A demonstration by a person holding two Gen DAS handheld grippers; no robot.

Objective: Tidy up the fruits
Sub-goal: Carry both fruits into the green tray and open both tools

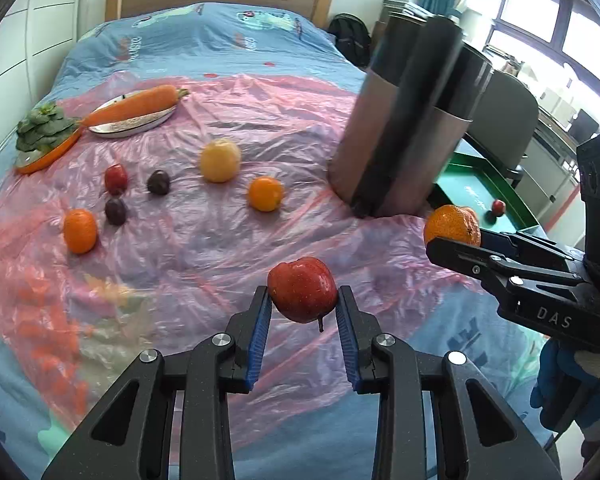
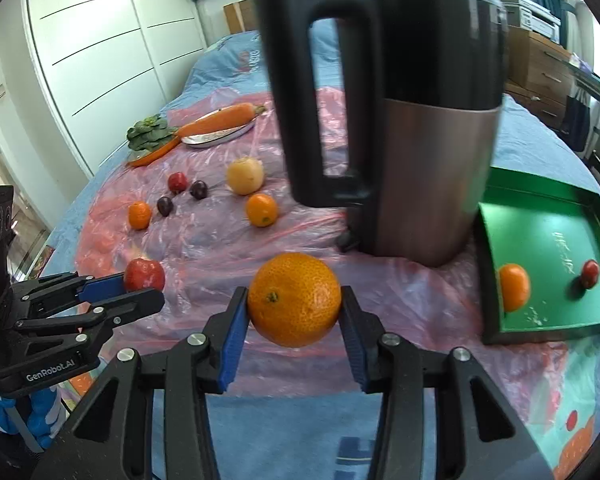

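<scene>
Fruits are pinched in both grippers above the bed: a red apple (image 1: 302,289) is clamped between the blue pads of the left gripper (image 1: 303,308), stem hanging downward, and an orange (image 2: 294,299) is clamped by the right gripper (image 2: 295,312), stem end turned toward the camera. Below, a pink plastic sheet (image 1: 228,240) is spread over a blue bedcover (image 1: 204,36). A kettle (image 2: 412,120) is stood beside a green tray (image 2: 556,316), whose orange and small red fruit are shown fully only in the right view.

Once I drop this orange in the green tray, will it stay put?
Probably rolls: the orange is round and the tray floor looks smooth. The walls should stop it. It may bump the orange already inside.
</scene>
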